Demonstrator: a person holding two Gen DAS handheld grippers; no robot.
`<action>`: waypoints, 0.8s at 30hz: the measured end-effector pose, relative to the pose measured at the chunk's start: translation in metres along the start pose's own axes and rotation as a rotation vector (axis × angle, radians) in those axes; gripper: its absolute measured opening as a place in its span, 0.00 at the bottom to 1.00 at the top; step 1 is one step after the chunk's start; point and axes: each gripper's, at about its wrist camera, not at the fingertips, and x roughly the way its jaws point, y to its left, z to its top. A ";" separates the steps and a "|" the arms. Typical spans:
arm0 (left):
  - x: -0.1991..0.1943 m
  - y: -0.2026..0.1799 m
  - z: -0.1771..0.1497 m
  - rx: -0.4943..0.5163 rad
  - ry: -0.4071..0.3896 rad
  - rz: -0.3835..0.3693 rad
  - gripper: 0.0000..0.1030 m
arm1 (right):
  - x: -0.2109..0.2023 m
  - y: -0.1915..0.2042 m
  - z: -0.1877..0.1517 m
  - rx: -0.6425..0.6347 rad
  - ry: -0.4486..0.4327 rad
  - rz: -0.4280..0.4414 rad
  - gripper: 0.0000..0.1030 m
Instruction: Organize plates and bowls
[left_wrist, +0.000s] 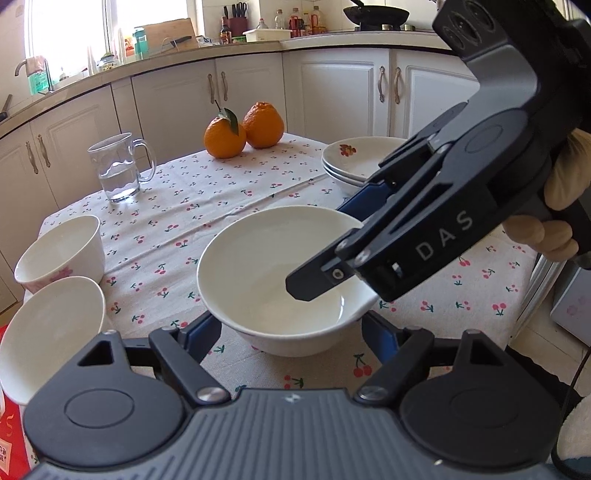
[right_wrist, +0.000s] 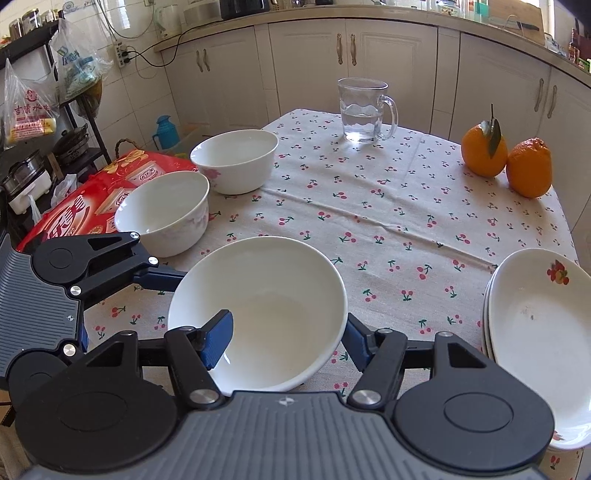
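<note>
The wide white glazed ceramic bowl (right_wrist: 258, 314) sat near the front of the cloth-covered tabletop (right_wrist: 388, 221). It looked rigid, slick and breakable; the rim was the place to hold. The right claw (right_wrist: 288, 332) gripped that rim, one finger inside the wall. The left claw (left_wrist: 291, 328) straddled the bowl; contact could not be confirmed. Only the left view showed the gloved hand (left_wrist: 554, 206); only the right showed the red bag (right_wrist: 92, 199).

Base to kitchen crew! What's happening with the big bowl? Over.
Right gripper shut on big bowl, one finger inside. Left gripper flanks it, grip unclear. Small bowls left, plate stack right, both apart from it.
</note>
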 end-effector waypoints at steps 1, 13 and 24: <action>0.001 0.000 0.000 0.000 -0.001 -0.001 0.80 | 0.000 -0.002 -0.001 0.004 -0.001 -0.001 0.68; -0.001 -0.004 0.002 0.022 -0.007 0.018 0.83 | 0.001 -0.005 -0.005 0.018 -0.017 0.025 0.86; -0.028 -0.009 -0.006 -0.010 -0.022 0.038 0.83 | -0.016 0.004 -0.005 0.006 -0.058 0.005 1.00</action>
